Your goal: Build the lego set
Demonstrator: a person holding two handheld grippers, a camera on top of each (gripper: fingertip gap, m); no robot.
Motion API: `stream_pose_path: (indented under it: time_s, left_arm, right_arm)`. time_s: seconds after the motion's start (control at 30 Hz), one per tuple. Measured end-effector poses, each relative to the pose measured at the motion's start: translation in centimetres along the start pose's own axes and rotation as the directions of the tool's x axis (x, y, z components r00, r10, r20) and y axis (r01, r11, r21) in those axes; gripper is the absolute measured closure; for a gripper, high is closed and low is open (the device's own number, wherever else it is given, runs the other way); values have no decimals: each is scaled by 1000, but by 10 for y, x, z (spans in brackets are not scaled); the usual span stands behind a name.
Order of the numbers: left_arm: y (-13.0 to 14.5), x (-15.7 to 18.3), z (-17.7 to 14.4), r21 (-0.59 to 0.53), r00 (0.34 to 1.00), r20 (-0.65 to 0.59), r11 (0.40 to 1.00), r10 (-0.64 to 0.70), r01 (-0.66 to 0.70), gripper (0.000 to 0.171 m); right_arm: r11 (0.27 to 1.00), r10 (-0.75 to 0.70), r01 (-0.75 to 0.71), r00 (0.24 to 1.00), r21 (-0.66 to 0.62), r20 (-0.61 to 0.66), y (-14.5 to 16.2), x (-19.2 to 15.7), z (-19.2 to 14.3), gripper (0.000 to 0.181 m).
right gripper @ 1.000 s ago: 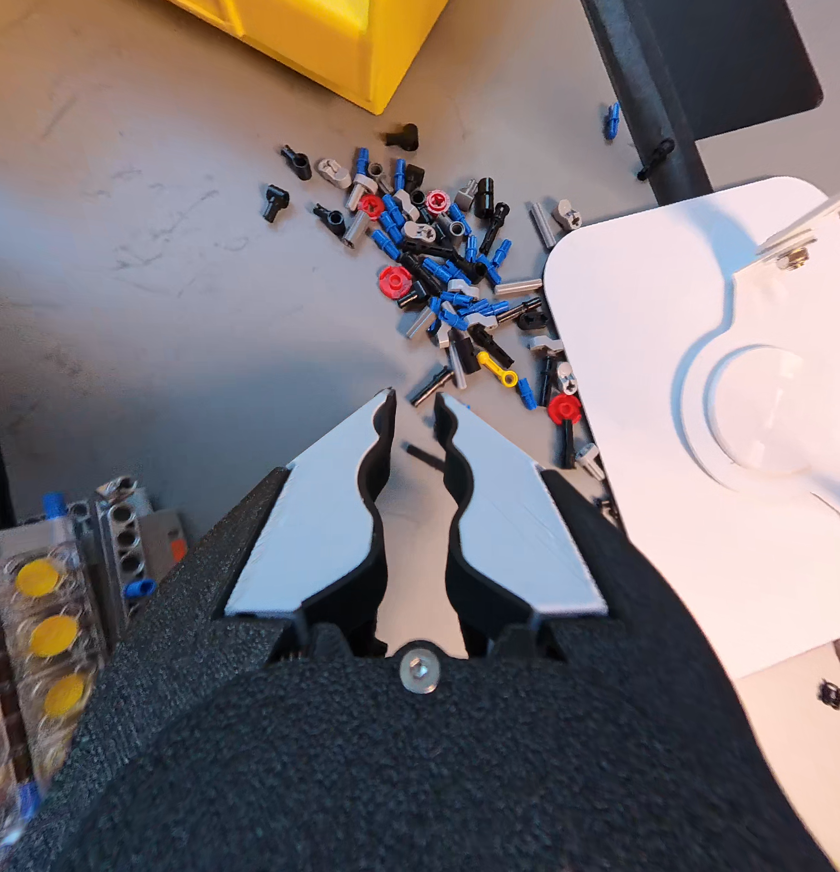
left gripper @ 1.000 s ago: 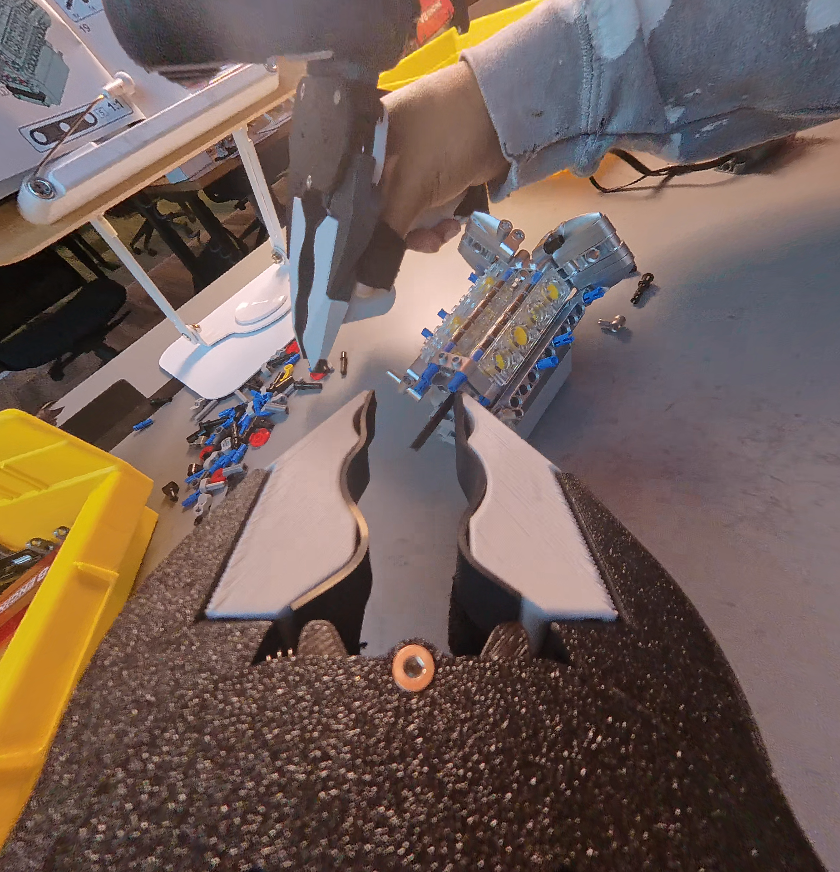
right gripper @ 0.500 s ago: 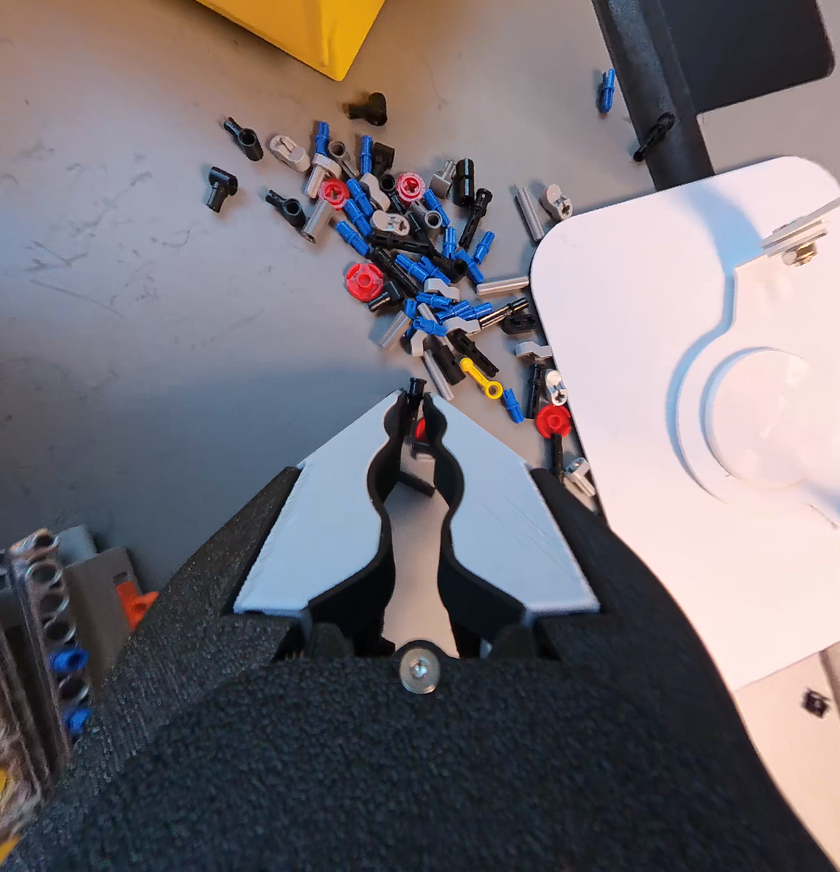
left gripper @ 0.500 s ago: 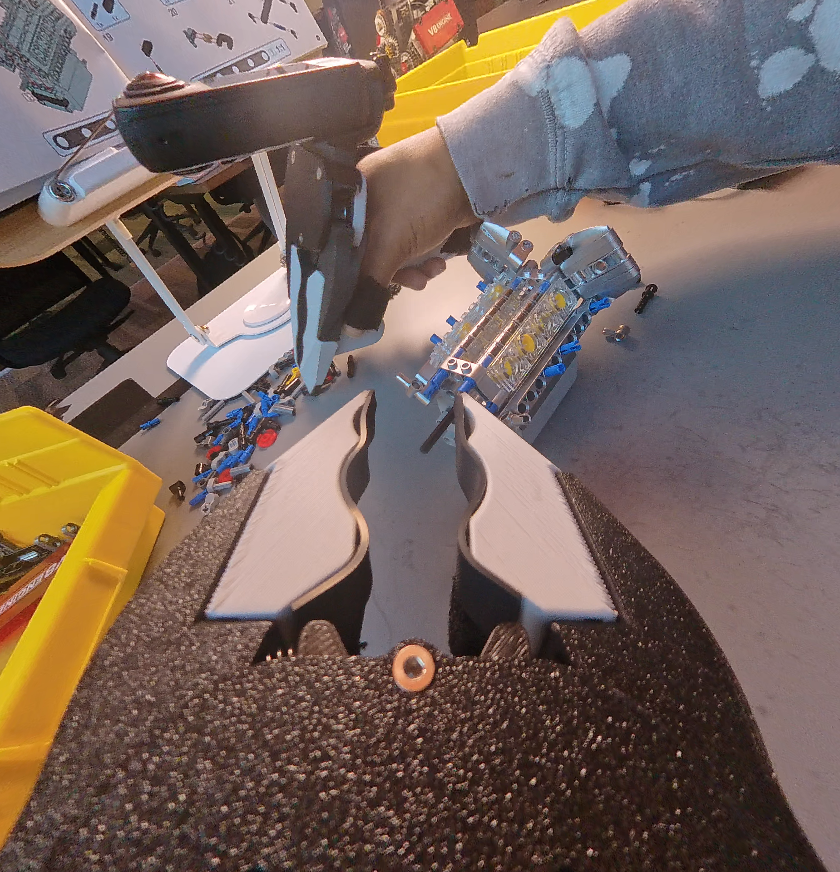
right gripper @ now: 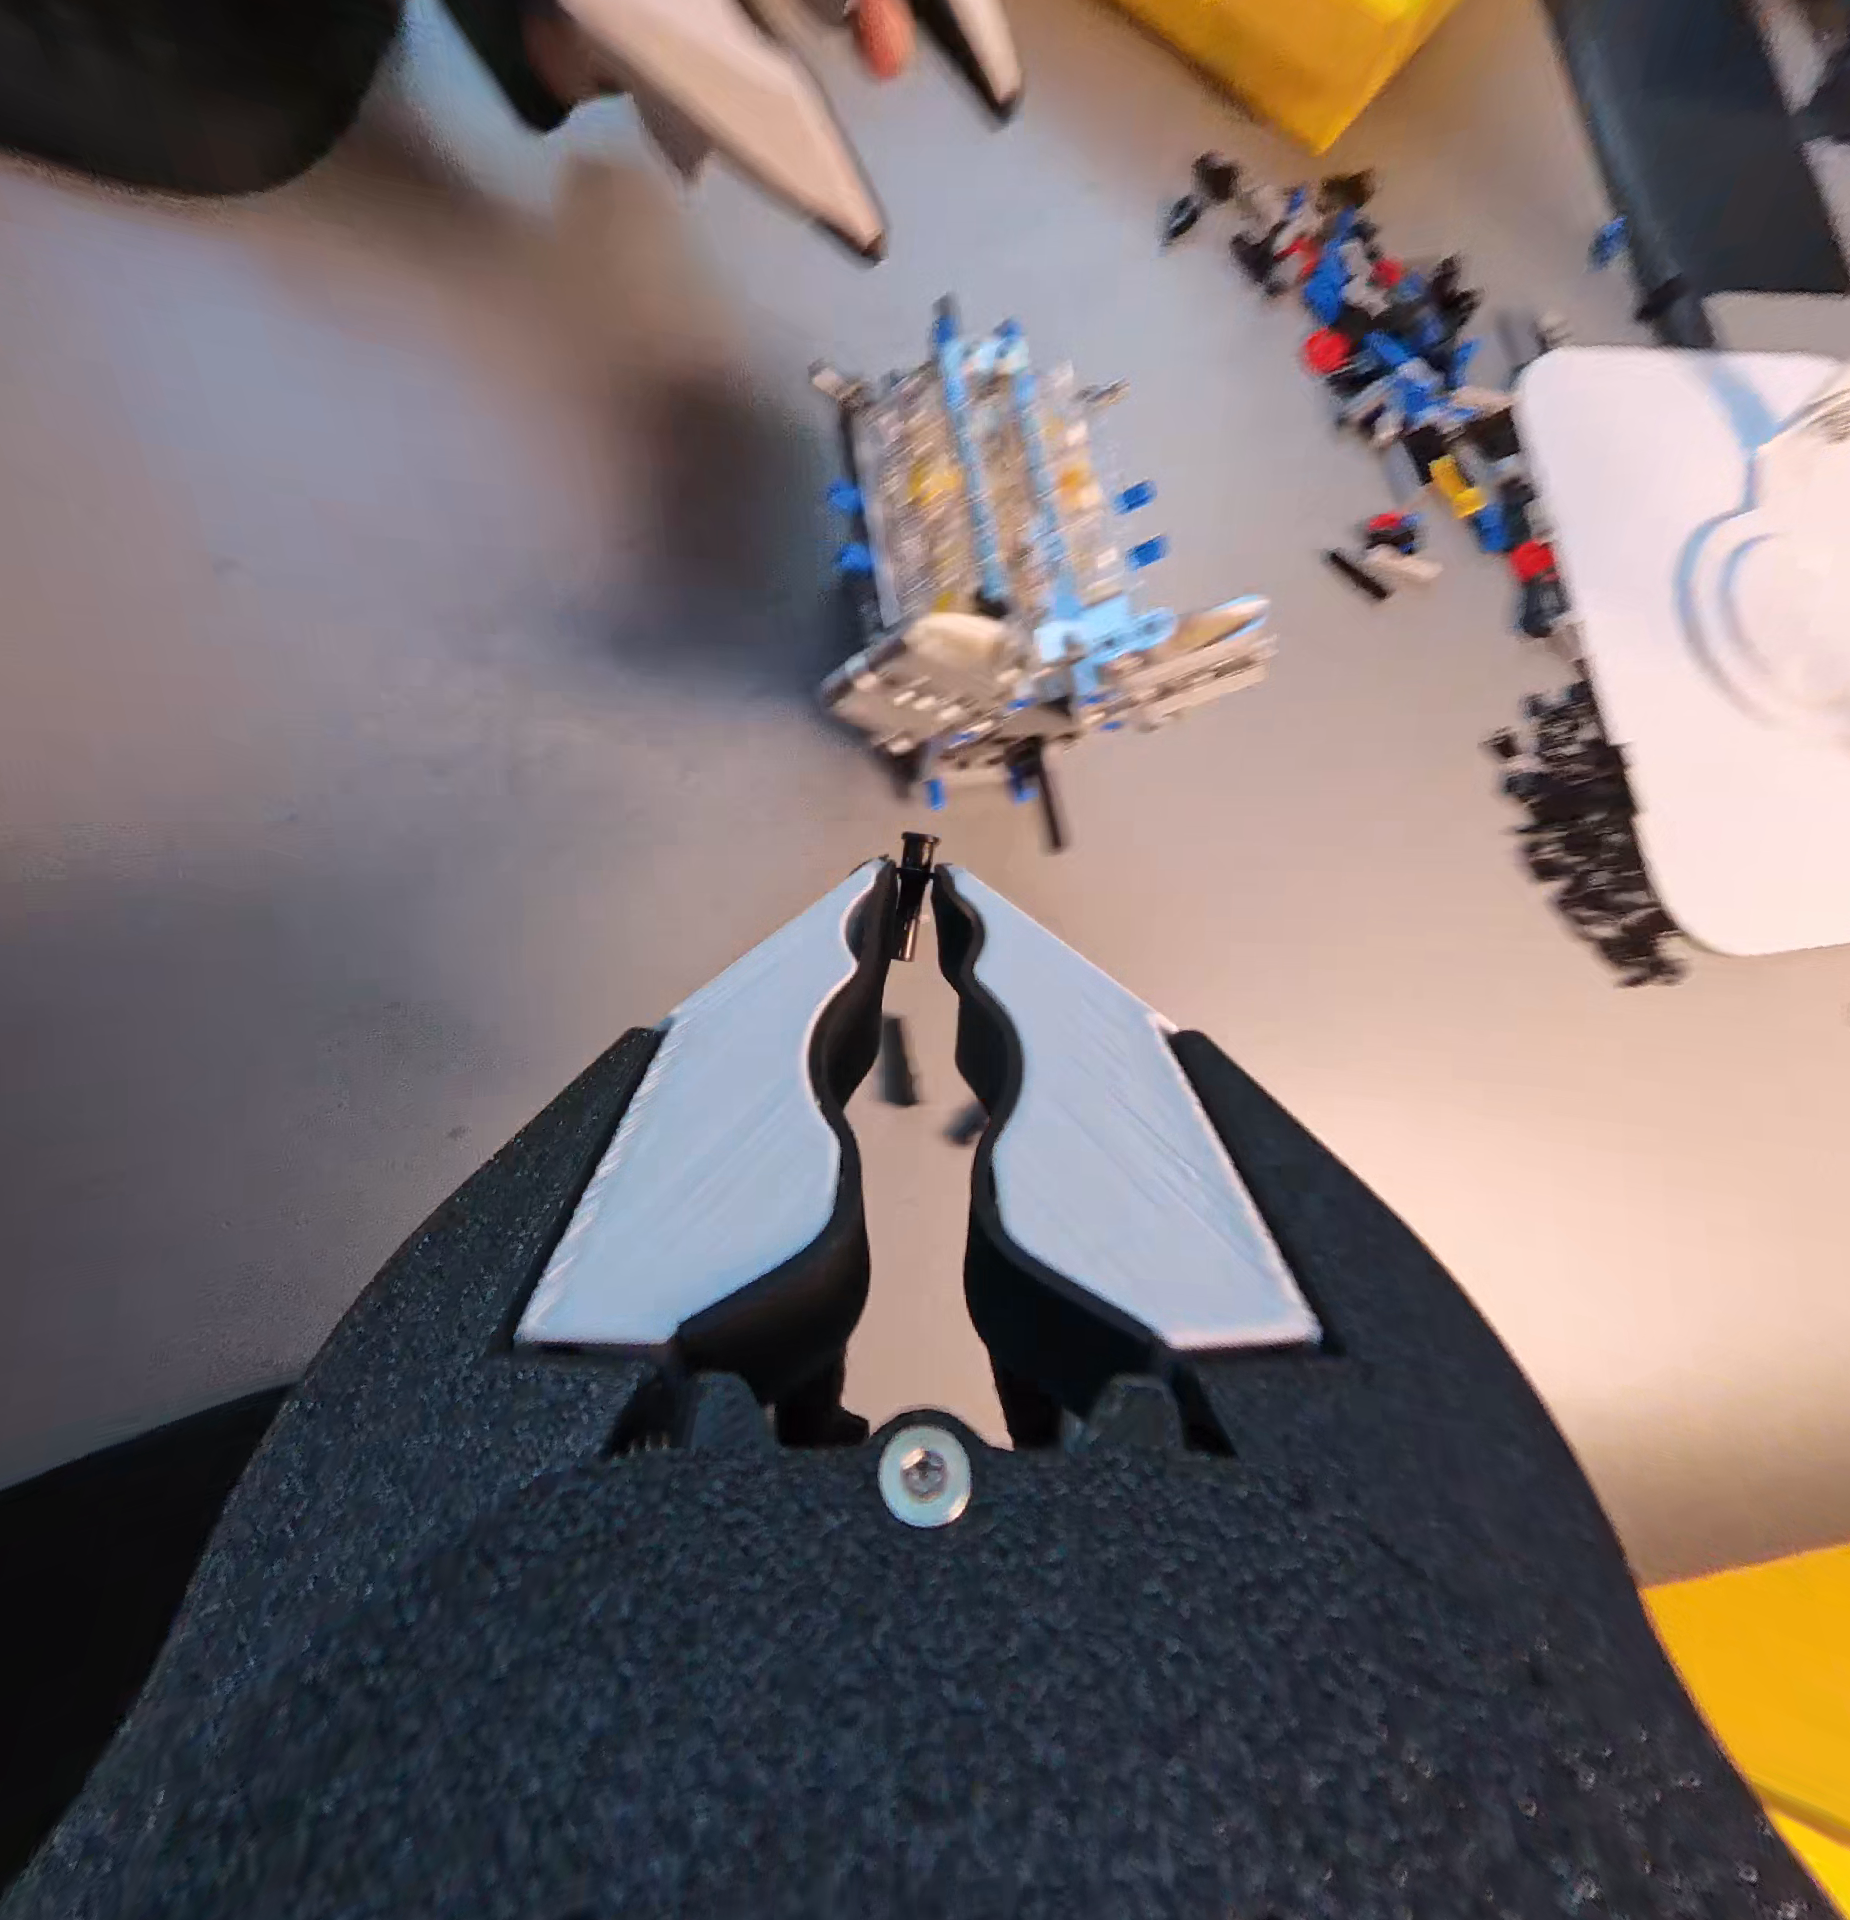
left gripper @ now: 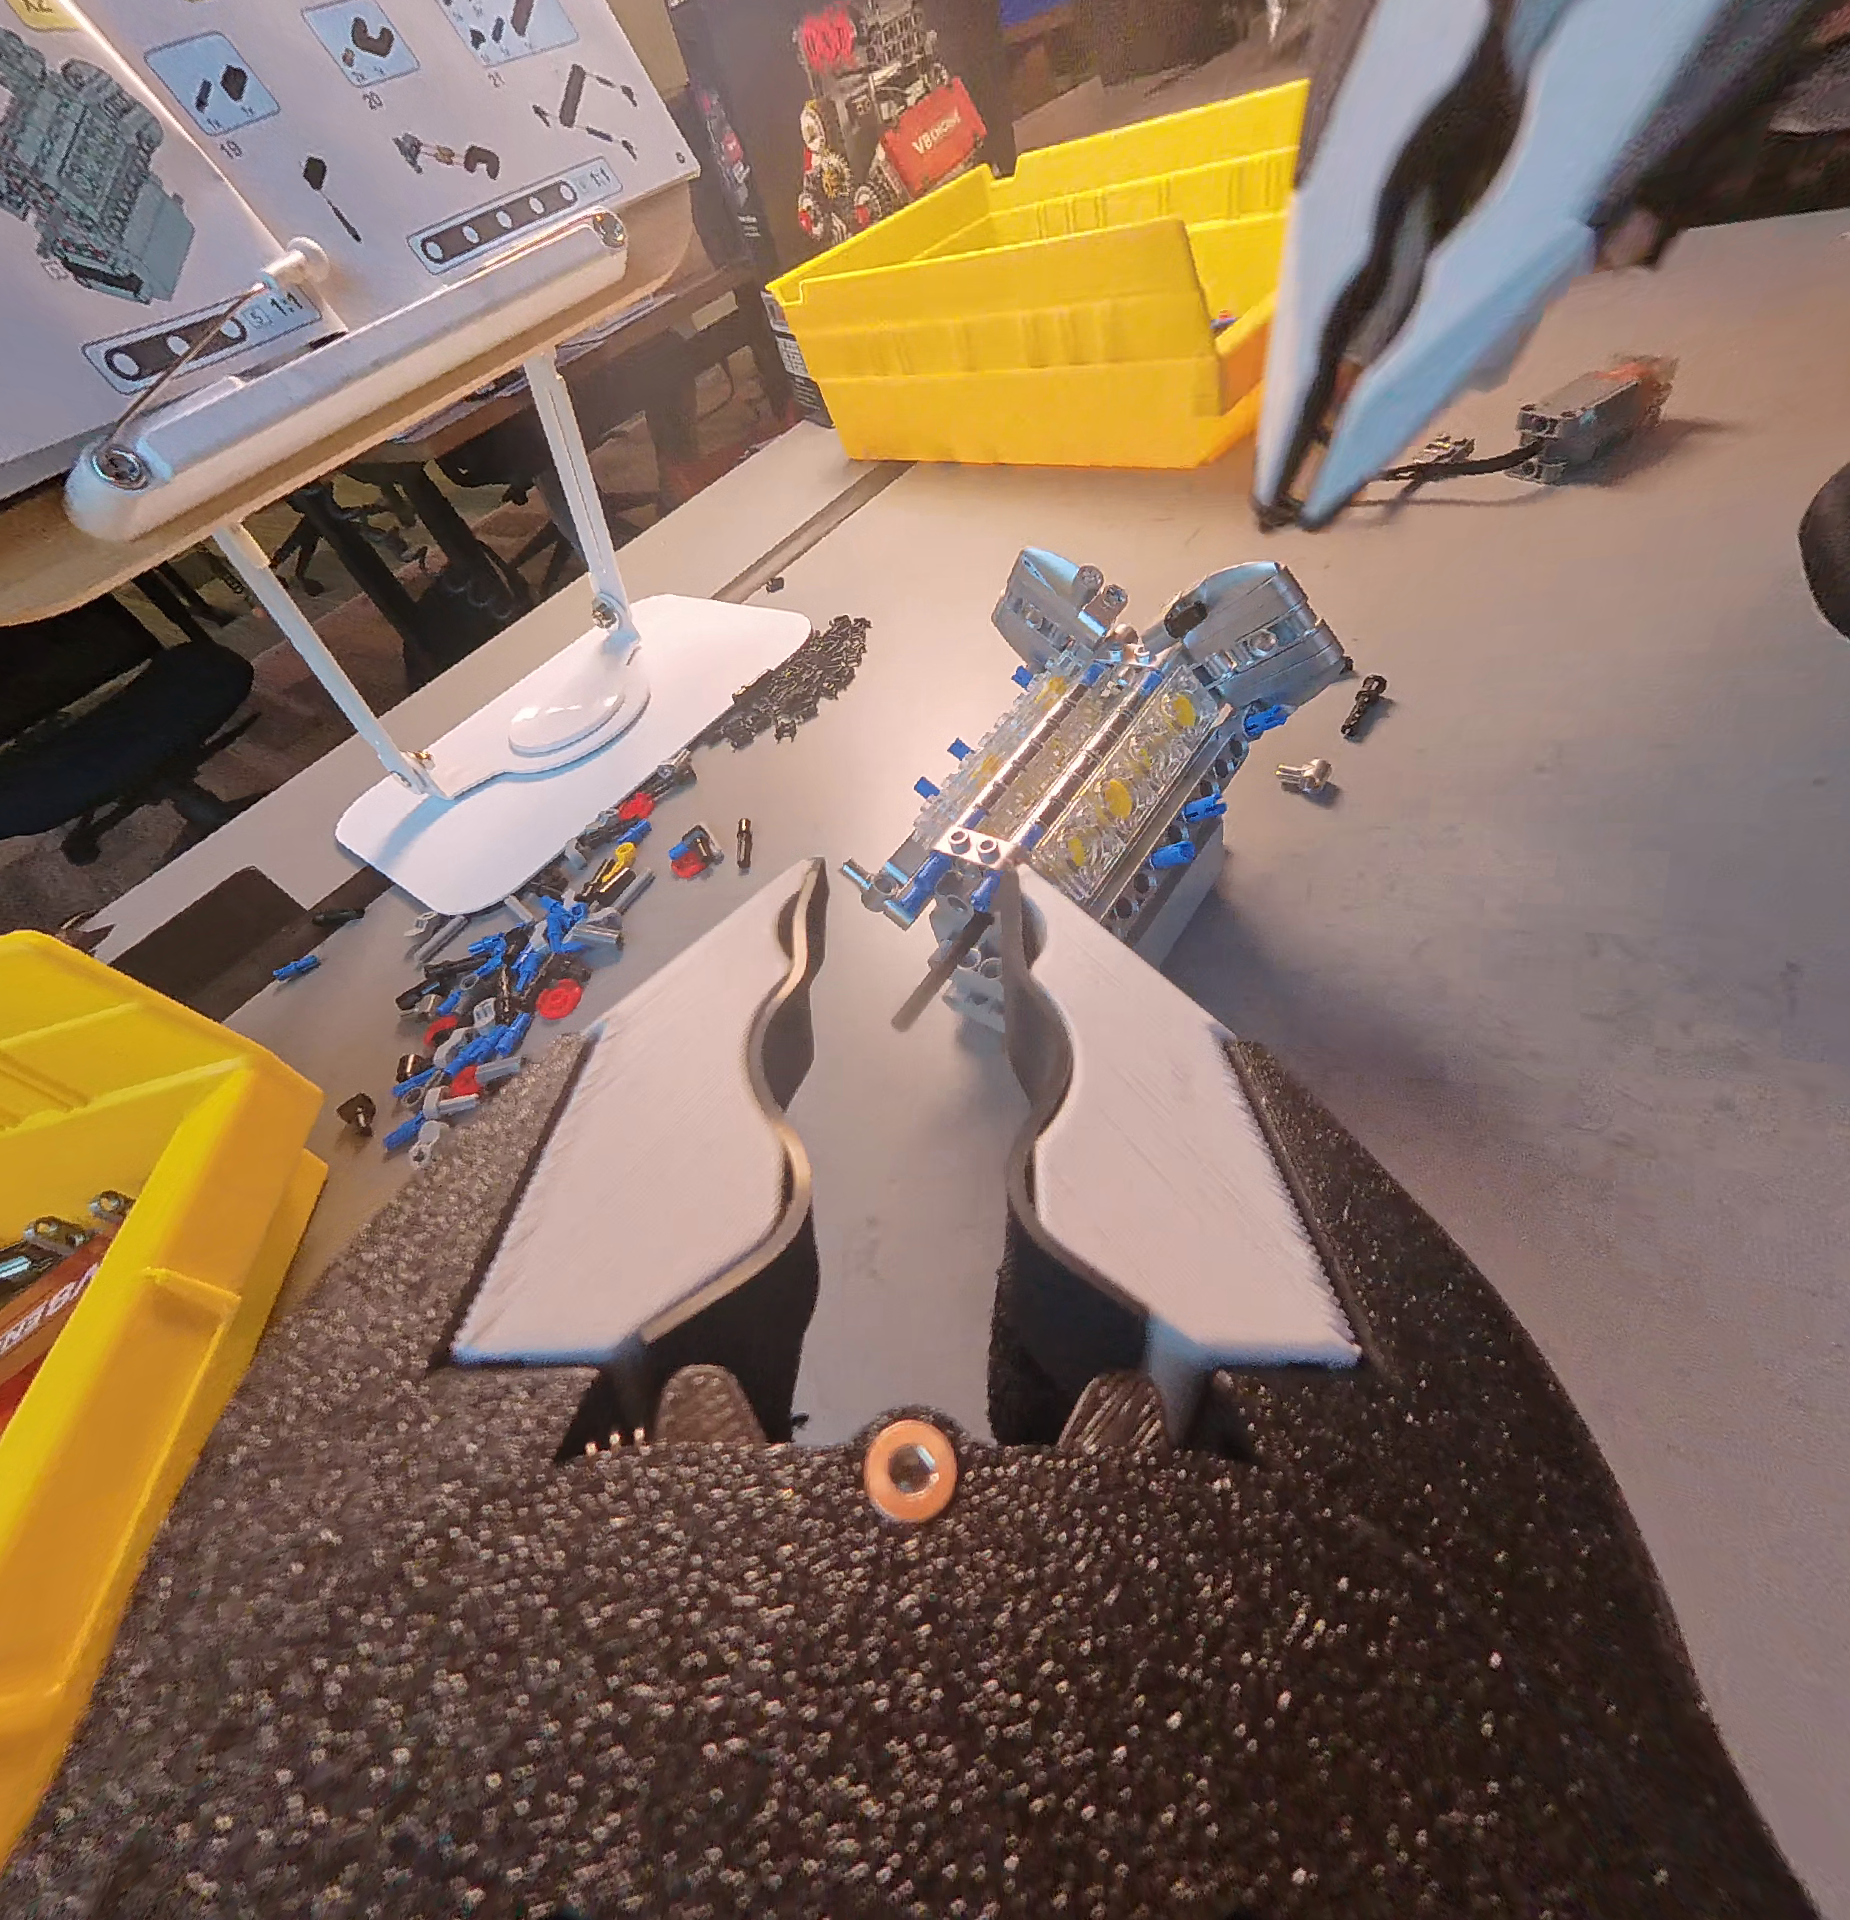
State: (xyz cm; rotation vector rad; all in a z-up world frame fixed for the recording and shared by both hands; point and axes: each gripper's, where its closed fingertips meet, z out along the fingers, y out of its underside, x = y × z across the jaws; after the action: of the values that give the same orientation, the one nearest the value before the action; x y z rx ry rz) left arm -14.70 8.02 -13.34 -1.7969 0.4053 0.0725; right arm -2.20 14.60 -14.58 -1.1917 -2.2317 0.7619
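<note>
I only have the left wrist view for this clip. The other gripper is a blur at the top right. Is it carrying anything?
Observer: Yes. In the right wrist view, the right gripper is shut on a small black pin.
Reviewer: How does the pin sit in the grip?
Observer: Lengthwise between the fingertips, with its head poking out past them.
Reviewer: Is it touching the engine model?
Observer: No. The pin points toward the engine model but stops short of it, with bare table between them.
</note>
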Motion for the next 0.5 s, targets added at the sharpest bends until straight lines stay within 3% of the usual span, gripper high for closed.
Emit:
stream_pose_path:
  time_s: [0.2,0.5]
  left_arm:
    - [-2,7,0,30,999,-32,1000,-4,5,140]
    - [0,3,0,20,1000,-9,1000,4,-3,140]
  right_arm:
    - [996,-56,62,993,-63,106,25,-57,36,175]
    - [989,-57,69,994,-133,96,41,-51,45,175]
